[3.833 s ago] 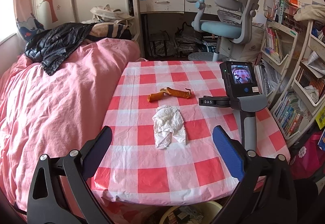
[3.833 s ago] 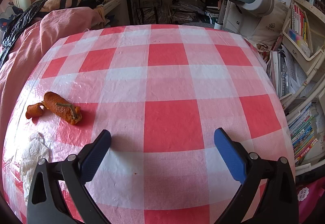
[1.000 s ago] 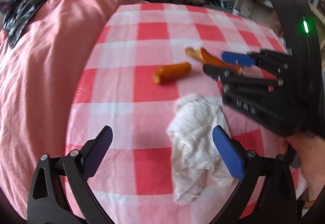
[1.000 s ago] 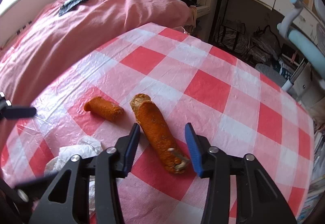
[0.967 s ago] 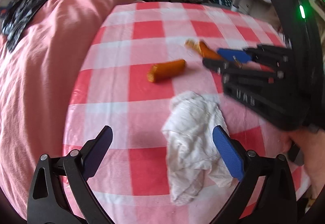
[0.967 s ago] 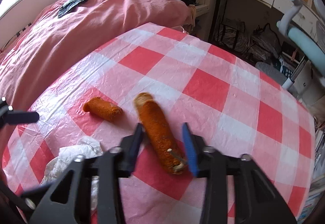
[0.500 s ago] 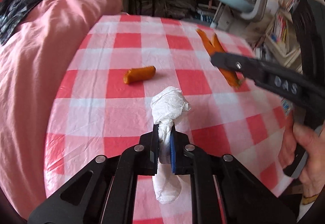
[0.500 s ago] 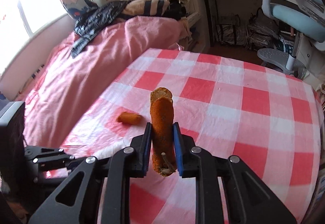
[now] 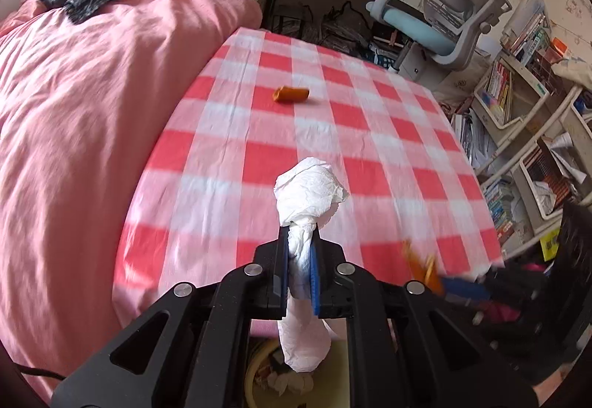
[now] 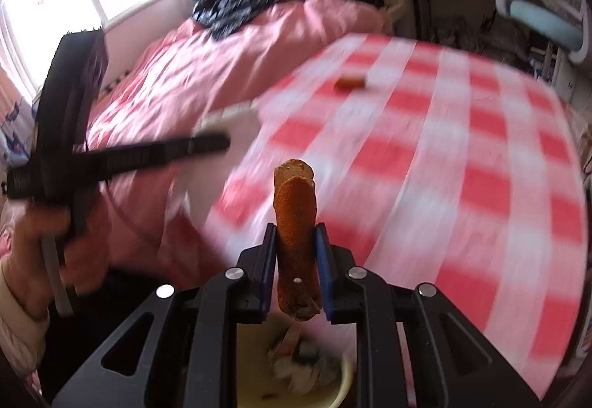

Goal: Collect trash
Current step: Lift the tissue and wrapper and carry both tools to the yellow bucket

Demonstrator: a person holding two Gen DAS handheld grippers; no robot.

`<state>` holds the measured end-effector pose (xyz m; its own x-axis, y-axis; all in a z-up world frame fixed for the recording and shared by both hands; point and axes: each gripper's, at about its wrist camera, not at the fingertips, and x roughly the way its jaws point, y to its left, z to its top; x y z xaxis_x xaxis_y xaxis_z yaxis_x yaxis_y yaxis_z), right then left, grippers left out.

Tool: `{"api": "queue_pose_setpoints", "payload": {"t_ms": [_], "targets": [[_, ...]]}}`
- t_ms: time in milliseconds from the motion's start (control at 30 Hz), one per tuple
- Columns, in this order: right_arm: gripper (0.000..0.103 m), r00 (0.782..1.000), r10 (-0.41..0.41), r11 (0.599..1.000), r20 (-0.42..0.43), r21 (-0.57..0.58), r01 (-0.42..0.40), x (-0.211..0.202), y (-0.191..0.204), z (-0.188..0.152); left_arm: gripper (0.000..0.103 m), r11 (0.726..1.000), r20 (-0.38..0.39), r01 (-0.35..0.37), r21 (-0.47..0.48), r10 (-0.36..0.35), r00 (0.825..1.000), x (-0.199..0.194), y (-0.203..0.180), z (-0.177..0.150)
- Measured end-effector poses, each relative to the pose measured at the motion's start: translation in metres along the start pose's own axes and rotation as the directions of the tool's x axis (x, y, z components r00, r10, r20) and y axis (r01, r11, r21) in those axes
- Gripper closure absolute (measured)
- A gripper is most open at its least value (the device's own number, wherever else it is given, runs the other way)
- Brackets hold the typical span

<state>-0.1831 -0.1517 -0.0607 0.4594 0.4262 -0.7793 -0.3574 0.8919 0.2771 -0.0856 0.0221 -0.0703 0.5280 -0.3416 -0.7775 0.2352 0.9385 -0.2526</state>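
Your left tongs (image 9: 299,273) were clamped on the crumpled white tissue (image 9: 309,193), lifted clear of the checkered desk (image 9: 370,134) above the yellow bin (image 9: 259,371) at its near edge. A small orange peel piece (image 9: 290,94) lay far back on the cloth. At near right, your right tongs (image 9: 449,287) gripped another orange peel (image 9: 420,265).

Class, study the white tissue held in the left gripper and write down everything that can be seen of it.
The white tissue is crumpled, thin, soft-looking paper, bunched into a puffy head above and a hanging tail below. The left gripper has its jaws shut on its twisted, narrowed middle, holding it upright, lifted off the checked tablecloth. Its lower end dangles above a pale bin that already holds scraps. Only the blue pads touch it.
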Motion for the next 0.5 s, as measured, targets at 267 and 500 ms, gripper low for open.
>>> {"api": "queue_pose_setpoints", "payload": {"t_ms": [267,500], "targets": [[0.068,0.973,0.011,0.999,-0.232,-0.031,-0.019,0.036,0.037,-0.070,0.094,0.999,-0.063,-0.032,0.030,0.034,0.997,-0.011,0.000,-0.047],[0.039,0.995,-0.084,0.994,-0.056,0.066,0.087,-0.007,0.016,-0.062,0.094,0.996,-0.183,-0.039,0.077,0.053,0.982,0.000,-0.013,-0.088]]}}
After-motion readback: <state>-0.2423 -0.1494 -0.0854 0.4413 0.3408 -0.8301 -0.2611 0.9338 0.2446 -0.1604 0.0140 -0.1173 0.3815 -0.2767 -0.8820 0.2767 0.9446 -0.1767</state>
